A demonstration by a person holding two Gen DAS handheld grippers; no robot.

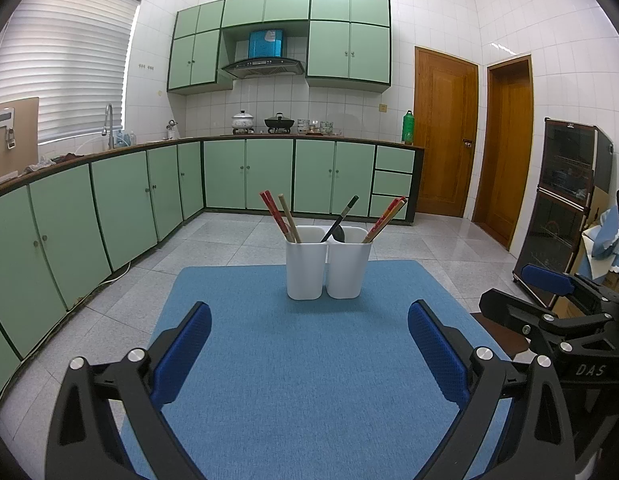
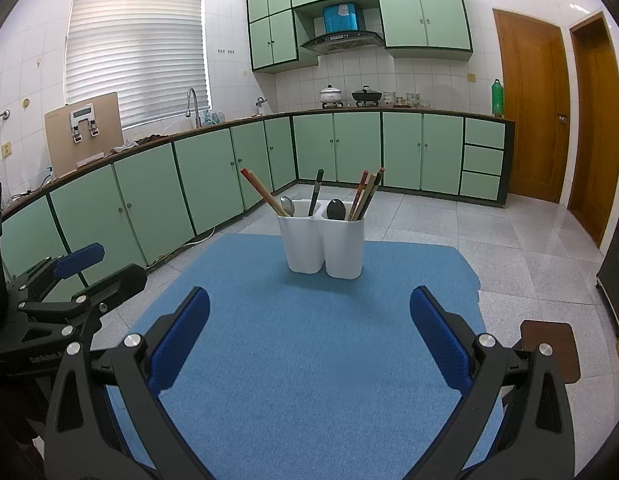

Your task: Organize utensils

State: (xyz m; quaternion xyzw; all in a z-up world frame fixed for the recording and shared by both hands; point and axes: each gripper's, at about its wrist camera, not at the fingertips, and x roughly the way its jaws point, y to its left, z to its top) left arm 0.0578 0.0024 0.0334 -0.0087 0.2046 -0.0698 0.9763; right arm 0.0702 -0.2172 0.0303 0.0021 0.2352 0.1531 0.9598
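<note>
A white two-compartment utensil holder [image 1: 327,264] [image 2: 323,246] stands upright at the far middle of a blue mat [image 1: 309,360] [image 2: 309,340]. Its left compartment holds red and tan chopsticks [image 1: 279,216] [image 2: 263,192], a metal spoon [image 2: 287,206] and a dark-handled utensil [image 2: 315,194]. Its right compartment holds a black spoon [image 2: 336,209] and several chopsticks [image 1: 385,218] [image 2: 365,194]. My left gripper [image 1: 309,328] is open and empty above the near mat. My right gripper [image 2: 309,316] is open and empty, beside the left one. Each gripper shows at the edge of the other's view.
The mat lies on a small table over a grey tiled floor [image 1: 237,244]. Green kitchen cabinets [image 1: 149,196] run along the left and back. Wooden doors [image 1: 445,132] are at the right. A dark cabinet [image 1: 565,212] and a brown stool [image 2: 557,348] stand at the right.
</note>
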